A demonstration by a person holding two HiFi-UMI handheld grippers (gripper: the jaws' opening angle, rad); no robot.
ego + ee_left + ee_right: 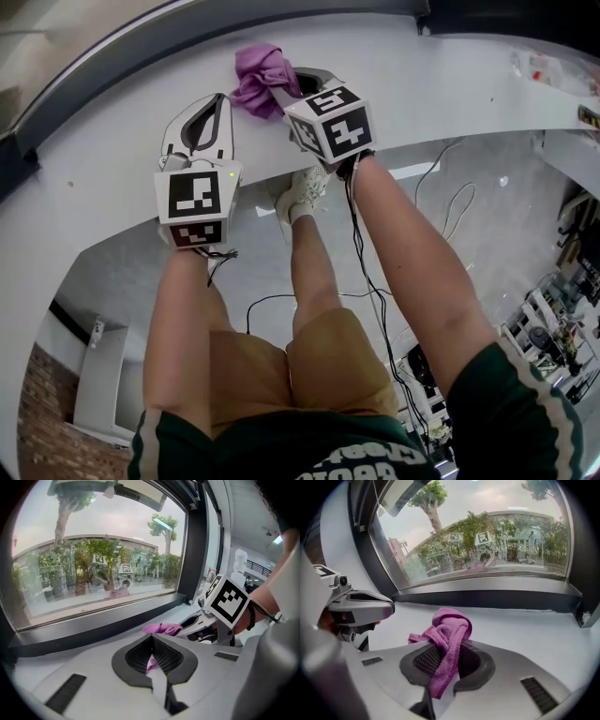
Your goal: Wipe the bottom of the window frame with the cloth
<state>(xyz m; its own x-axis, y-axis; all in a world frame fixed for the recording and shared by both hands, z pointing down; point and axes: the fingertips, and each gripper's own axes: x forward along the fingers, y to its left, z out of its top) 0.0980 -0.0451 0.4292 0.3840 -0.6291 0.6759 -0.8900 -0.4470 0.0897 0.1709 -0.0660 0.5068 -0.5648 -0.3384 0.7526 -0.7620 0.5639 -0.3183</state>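
White sill (112, 141) below dark window frame (487, 599) | purple cloth (261, 75) on sill, near frame | right gripper (286, 86) squeezing cloth | left gripper (220, 101) jaws together, holding nothing, left of cloth

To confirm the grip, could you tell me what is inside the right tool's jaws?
The right tool pinches a crumpled purple cloth, bunched above the jaws; the white sill beneath is covered.

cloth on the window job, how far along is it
Done: the right gripper is shut on the purple cloth. In hand: the cloth is held over the white sill, not yet on the dark frame bottom. Left: the wiping itself; no wiped stretch shows.
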